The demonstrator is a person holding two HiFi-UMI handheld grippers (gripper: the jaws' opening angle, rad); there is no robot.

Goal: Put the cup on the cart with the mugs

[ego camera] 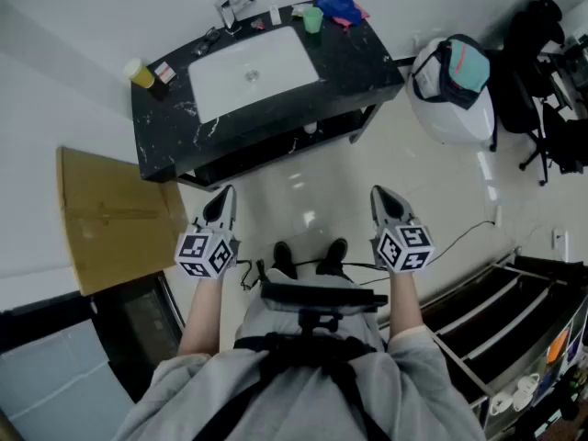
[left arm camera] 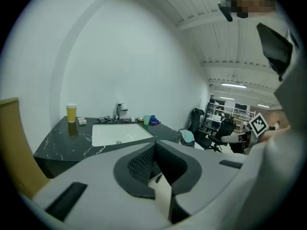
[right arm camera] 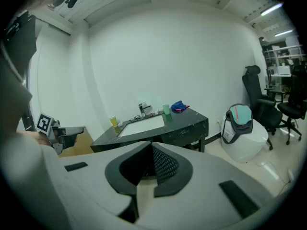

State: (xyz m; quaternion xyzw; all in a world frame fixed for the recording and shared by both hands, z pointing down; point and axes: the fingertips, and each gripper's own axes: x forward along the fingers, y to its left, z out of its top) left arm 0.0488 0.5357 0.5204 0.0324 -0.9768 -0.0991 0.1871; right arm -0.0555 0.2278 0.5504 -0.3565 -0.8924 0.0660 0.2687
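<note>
Status: approach stage, nothing picked up yet. The person stands facing a black marble counter (ego camera: 367,62) with a white sink (ego camera: 253,67) set into it.

Left gripper (ego camera: 220,205) and right gripper (ego camera: 386,200) are both held out in front of the body, tilted slightly down and well short of the counter. Each gripper view shows the jaws clenched together with nothing between them.

Two cups stand on the counter. A green cup (ego camera: 312,19) is at the back edge, between the faucet (ego camera: 230,9) and a blue cloth (ego camera: 338,7). A yellow cup (ego camera: 141,73) is at the far left corner. The task does not say which one it means, though the green cup lies nearer the right gripper.

Destination: the cart (ego camera: 514,310) is low on the person's right, with white mugs (ego camera: 514,395) on its lower tier.

Next move, as judged: step up to the counter, part one gripper's jaws, close them around the upright cup wall, lift clear, then turn right toward the cart.
</note>
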